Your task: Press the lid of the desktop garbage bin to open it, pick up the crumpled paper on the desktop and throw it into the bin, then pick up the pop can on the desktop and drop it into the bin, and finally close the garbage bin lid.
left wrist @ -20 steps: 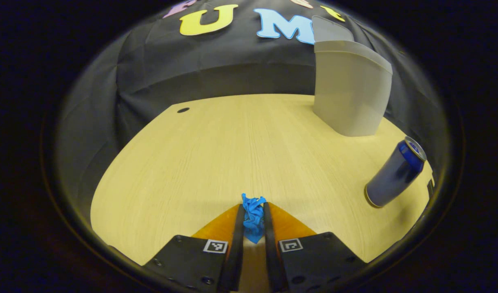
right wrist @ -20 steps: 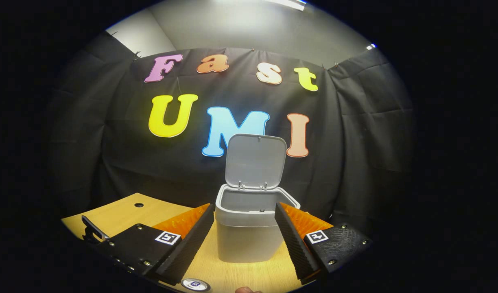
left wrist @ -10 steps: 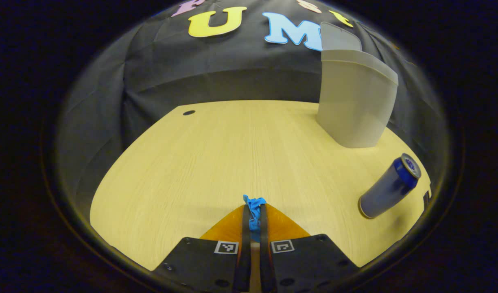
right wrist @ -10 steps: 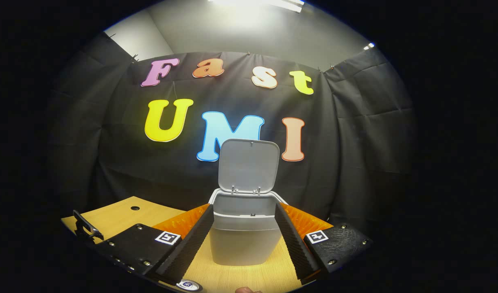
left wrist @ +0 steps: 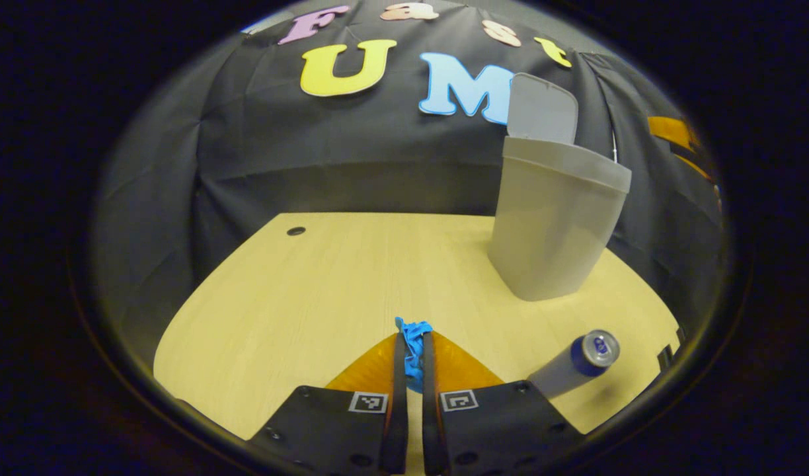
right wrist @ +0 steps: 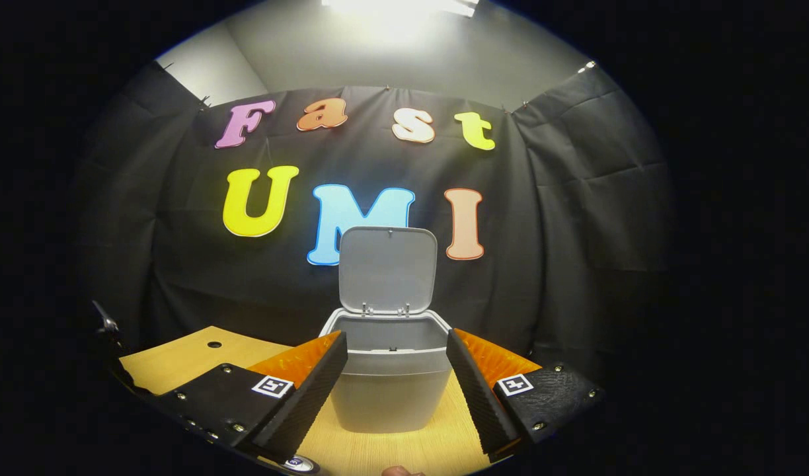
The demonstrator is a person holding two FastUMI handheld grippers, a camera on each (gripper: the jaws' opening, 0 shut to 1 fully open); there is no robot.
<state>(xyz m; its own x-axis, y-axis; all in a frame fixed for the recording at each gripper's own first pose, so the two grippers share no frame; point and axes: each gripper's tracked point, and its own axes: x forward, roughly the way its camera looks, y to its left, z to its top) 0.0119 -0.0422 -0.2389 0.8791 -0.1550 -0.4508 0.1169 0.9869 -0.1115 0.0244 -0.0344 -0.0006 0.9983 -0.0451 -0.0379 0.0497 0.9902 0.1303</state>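
Since the earlier frames the left gripper (left wrist: 410,344) has risen and tilted: in the left gripper view the desk (left wrist: 351,277) sits lower, the bin (left wrist: 553,225) has slid from about 2 o'clock toward centre, and the pop can (left wrist: 573,370) has dropped from 3 o'clock to roughly 4 o'clock, now seen more end-on with its top facing the camera. Left fingers clenched on the crumpled paper (left wrist: 412,347): blue wad pinched between both pads, a tuft poking out past the tips at 6 o'clock of the view, clear of the desk surface as far as I can tell. Bin stands upright on the desk at about 2 o'clock, lid (left wrist: 542,109) flipped up behind it. Can stands on the desk near its right edge, apart from the bin. Small dark hole in the desk (left wrist: 296,231) at 10 o'clock. In the right gripper view the framing has drifted slightly: bin (right wrist: 388,377) now a touch lower and left, dead ahead at 6 o'clock, framed between the two fingers of the right gripper (right wrist: 396,377). Right fingers are spread wide, gripping nothing, neither touching the bin from what I can see. Lid (right wrist: 387,270) stands upright on its hinge, bin mouth exposed, interior looks bare on the visible part. Can top (right wrist: 300,463) just peeks in at the bottom edge, around 7 o'clock.
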